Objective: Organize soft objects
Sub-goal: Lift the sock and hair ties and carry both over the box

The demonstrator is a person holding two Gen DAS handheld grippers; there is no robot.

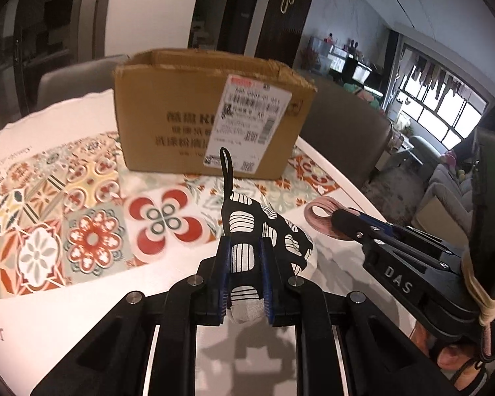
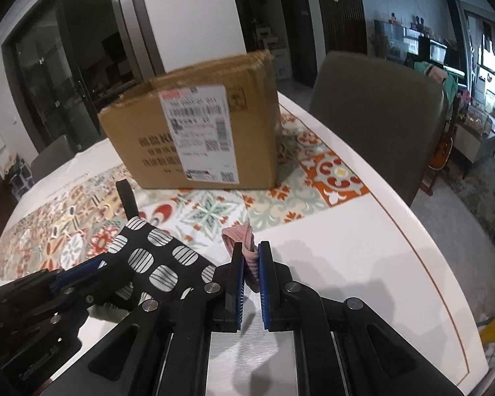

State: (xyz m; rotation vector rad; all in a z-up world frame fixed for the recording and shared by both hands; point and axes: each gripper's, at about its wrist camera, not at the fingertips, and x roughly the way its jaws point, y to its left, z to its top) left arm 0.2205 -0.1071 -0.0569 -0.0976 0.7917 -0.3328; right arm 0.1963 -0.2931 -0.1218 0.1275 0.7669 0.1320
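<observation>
Nearest to us, the left gripper (image 1: 246, 272) is pinched on a black fabric pot holder with white striped patches (image 1: 264, 231). Its blue pads (image 1: 222, 275) clamp the lower portion of the cloth, and the black hanging loop (image 1: 227, 171) stands up at the far end. The cloth bulges and folds between the pads. We judge it light, limp and padded: it will droop wherever it is unsupported, so a hold near its middle, as here, limits sag. It should not slip readily against the ribbed pads.

Beside it, the right gripper (image 2: 250, 265) is pressed together on a pink ribbed fabric band (image 2: 244, 241). The band is squeezed flat between the pads, with a small loop of it protruding forward. We judge it very light and stretchy; a shallow pinch near an edge could let it pull free, so a deep pinch is preferable. Both items are held above the white table (image 2: 363, 247), near its front edge, and just beside each other.

Further out lies the patterned tile-print table mat (image 1: 92, 204). On it stands the open brown cardboard box with a white shipping label (image 1: 211, 112), well apart from both grippers. We judge this box the likely destination; its flaps are open at the top. Beyond the table stands a grey upholstered chair (image 2: 379, 112).
</observation>
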